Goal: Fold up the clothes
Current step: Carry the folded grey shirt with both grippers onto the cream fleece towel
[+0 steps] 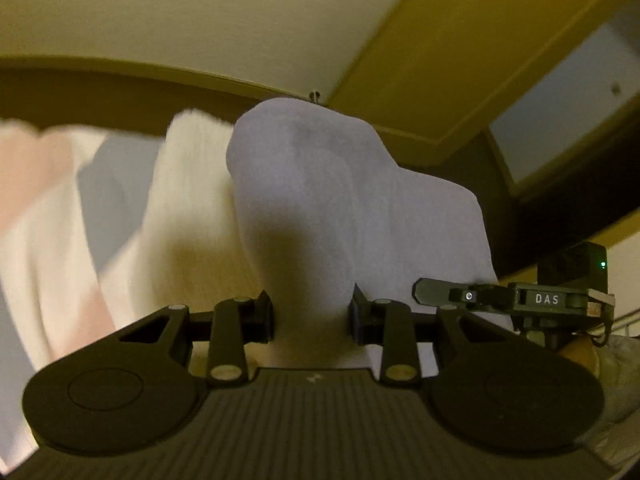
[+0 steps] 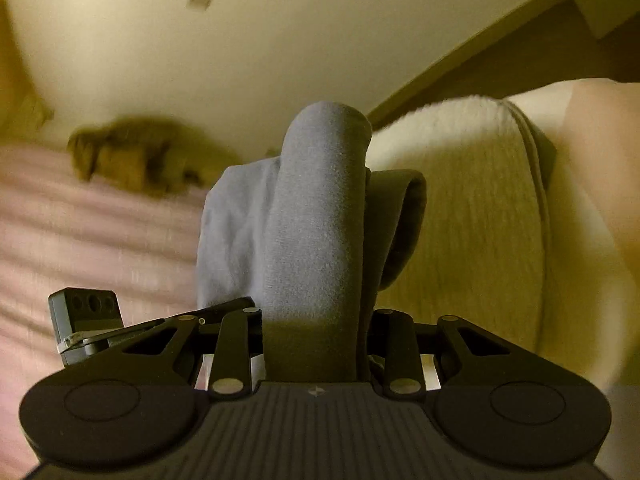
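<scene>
1. The left tongs (image 1: 312, 316) are closed down on a bunch of pale lavender-grey fabric; the two black pads sit close either side of the gathered cloth, with only its thickness between them.
2. The right tongs (image 2: 316, 320) are likewise pinched on a thick roll of the same grey-lavender cloth, which fills the gap between the pads completely.
3. Both cameras tilt up toward the ceiling (image 2: 280, 40), so the garment (image 1: 320, 184) is held raised in the air, not lying on any surface. My judgement is that it is lifted this way to let it hang free and straighten before being laid out for folding.
4. In the left wrist view the right tool's body, marked "DAS" (image 1: 548, 299), shows just beside the left tongs, so the two grips are near each other, probably along one edge of the garment.
5. From each grip the cloth runs away from the camera along the line of the pads. In the right view it forms a long upright roll with a darker folded band (image 2: 400, 224) beside it, perhaps a hem or cuff; I cannot tell which.
6. Beyond it hangs cream ribbed fabric (image 2: 472, 200), with pale pink fabric (image 1: 36, 200) further out. Whether these belong to the same garment I cannot tell.
7. A striped pink bed cover (image 2: 80, 232) lies low in the right view.
</scene>
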Action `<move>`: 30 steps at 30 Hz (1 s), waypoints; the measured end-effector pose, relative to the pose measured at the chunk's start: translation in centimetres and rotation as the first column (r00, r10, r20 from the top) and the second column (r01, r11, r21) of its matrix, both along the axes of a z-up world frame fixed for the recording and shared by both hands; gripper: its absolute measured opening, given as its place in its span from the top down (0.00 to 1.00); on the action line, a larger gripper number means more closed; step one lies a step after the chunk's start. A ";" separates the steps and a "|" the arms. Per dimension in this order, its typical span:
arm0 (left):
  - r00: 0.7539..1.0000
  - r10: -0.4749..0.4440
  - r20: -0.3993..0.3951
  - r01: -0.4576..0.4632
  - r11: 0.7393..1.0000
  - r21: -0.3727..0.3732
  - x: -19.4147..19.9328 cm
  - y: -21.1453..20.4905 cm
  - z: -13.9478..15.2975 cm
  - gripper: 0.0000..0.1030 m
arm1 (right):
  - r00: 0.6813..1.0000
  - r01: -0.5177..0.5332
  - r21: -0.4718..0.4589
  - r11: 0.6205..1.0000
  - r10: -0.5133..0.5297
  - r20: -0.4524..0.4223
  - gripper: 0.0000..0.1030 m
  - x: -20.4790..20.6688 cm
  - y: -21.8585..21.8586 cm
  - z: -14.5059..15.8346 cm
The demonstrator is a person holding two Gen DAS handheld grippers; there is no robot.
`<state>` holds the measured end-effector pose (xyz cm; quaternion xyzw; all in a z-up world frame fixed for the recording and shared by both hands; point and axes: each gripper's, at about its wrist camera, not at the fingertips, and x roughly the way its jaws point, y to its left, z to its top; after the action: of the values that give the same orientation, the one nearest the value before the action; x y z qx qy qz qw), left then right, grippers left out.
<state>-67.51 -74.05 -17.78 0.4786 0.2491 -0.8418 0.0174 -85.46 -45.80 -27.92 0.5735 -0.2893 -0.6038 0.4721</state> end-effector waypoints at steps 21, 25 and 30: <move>1.000 0.013 -0.020 -0.009 0.984 0.179 0.7 -7.1 -7.6 0.47 | 0.979 -0.047 0.106 0.993 0.066 -0.192 0.32 -0.1 0.2 -1.4; 0.999 0.007 -0.043 -0.003 0.995 0.104 1.0 -5.8 -8.1 0.64 | 0.929 -0.118 0.174 0.978 0.171 -0.328 0.77 2.5 0.8 -1.4; 0.995 -0.075 -0.062 0.074 0.997 -0.027 0.3 -4.6 -8.9 0.58 | 0.910 -0.109 0.232 0.967 0.191 -0.368 0.75 2.9 0.1 -4.5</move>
<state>-67.21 -78.66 -26.67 0.4606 0.2211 -0.8595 -0.0161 -82.55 -45.67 -32.43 0.5093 -0.0811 -0.6936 0.5030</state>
